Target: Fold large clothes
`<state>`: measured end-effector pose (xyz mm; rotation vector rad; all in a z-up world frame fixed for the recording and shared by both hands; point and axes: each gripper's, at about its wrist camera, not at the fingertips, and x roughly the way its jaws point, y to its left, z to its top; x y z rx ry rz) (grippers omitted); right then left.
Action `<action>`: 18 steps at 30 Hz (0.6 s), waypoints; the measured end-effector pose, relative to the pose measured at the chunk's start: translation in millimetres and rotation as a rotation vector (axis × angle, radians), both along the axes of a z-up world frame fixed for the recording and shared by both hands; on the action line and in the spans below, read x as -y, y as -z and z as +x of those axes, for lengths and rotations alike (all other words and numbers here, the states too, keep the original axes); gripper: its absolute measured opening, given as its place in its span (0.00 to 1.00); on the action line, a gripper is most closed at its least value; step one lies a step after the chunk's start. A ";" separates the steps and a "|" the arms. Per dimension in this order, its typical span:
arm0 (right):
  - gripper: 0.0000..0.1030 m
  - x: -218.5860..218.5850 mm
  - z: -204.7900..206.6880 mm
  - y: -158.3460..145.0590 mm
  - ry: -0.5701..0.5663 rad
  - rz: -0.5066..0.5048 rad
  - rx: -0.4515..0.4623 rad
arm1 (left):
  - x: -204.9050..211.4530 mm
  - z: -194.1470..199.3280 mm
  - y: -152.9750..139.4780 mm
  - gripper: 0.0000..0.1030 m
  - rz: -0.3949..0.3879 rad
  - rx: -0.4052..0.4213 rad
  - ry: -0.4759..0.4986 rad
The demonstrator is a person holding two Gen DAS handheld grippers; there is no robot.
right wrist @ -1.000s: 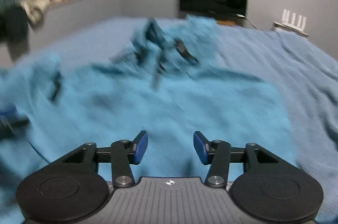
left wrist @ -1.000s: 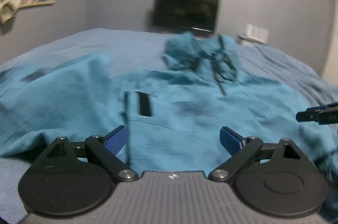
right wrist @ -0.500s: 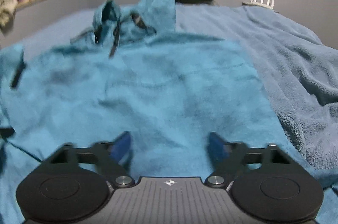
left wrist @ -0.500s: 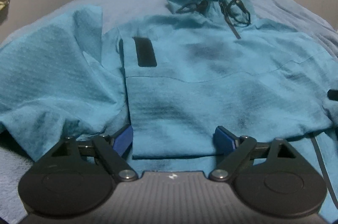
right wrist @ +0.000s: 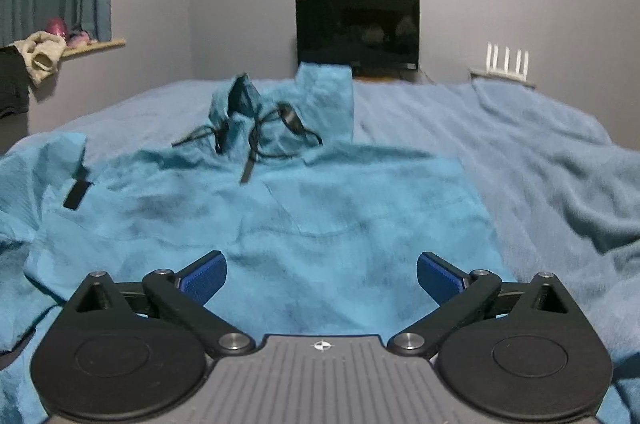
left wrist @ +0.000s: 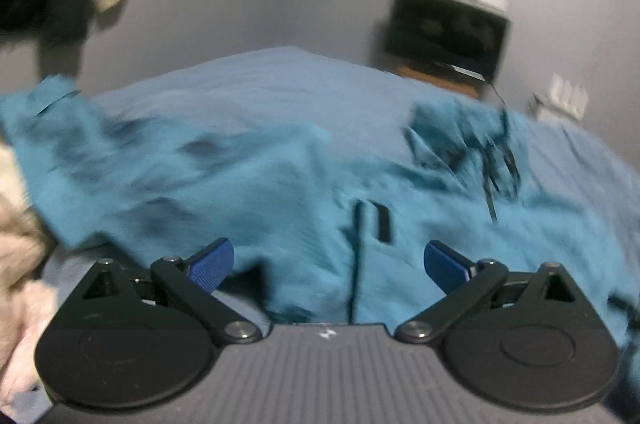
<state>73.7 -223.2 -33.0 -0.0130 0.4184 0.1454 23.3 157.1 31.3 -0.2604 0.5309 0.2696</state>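
The teal hooded jacket (right wrist: 280, 224) lies spread front-up on the bed (right wrist: 540, 160), ready for folding. Both the left gripper (left wrist: 328, 264) and right gripper (right wrist: 320, 274) have just been opening, jaws wide, nothing between them.

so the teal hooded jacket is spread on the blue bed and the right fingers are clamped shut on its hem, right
Not quite. The teal hooded jacket does lie spread on the blue bed, but the right gripper has just been opening: the right wrist view shows its fingers wide apart, gripping nothing.
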 end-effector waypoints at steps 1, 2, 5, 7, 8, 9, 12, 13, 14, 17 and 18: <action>1.00 -0.4 -2.1 -2.1 -0.002 0.000 0.014 | -15.6 -3.9 -7.5 0.99 -0.018 0.004 -0.033; 1.00 -0.6 -4.6 -3.8 -0.003 0.001 0.026 | -31.2 -7.2 -15.2 0.99 -0.016 0.005 -0.078; 1.00 -1.2 -7.9 -7.3 -0.012 0.006 0.045 | -73.6 -12.3 -36.4 0.99 0.076 -0.001 -0.193; 1.00 -1.2 -6.2 -7.3 -0.023 0.021 0.038 | -104.0 -10.5 -47.0 0.99 0.170 -0.039 -0.251; 1.00 -1.8 -5.4 -6.8 -0.025 0.027 0.033 | -118.0 -8.8 -50.2 0.99 0.201 -0.060 -0.279; 1.00 -2.6 -4.7 -6.1 -0.026 0.029 0.027 | -133.1 -6.0 -51.5 0.99 0.222 -0.081 -0.307; 1.00 -7.0 -2.0 -3.2 -0.032 0.022 0.014 | -181.3 -1.0 -49.9 0.99 0.215 -0.136 -0.378; 1.00 -9.2 -1.6 -2.0 -0.035 0.018 0.010 | -196.0 0.2 -48.2 0.99 0.205 -0.151 -0.406; 1.00 -10.5 -0.9 -1.1 -0.038 0.014 0.007 | -210.0 -0.2 -47.2 0.99 0.199 -0.162 -0.441; 1.00 -14.1 1.0 2.4 -0.044 -0.003 -0.001 | -241.2 -1.5 -41.0 0.99 0.161 -0.182 -0.507; 1.00 -15.3 2.2 3.7 -0.044 -0.007 -0.006 | -251.3 -0.9 -38.6 0.99 0.136 -0.182 -0.517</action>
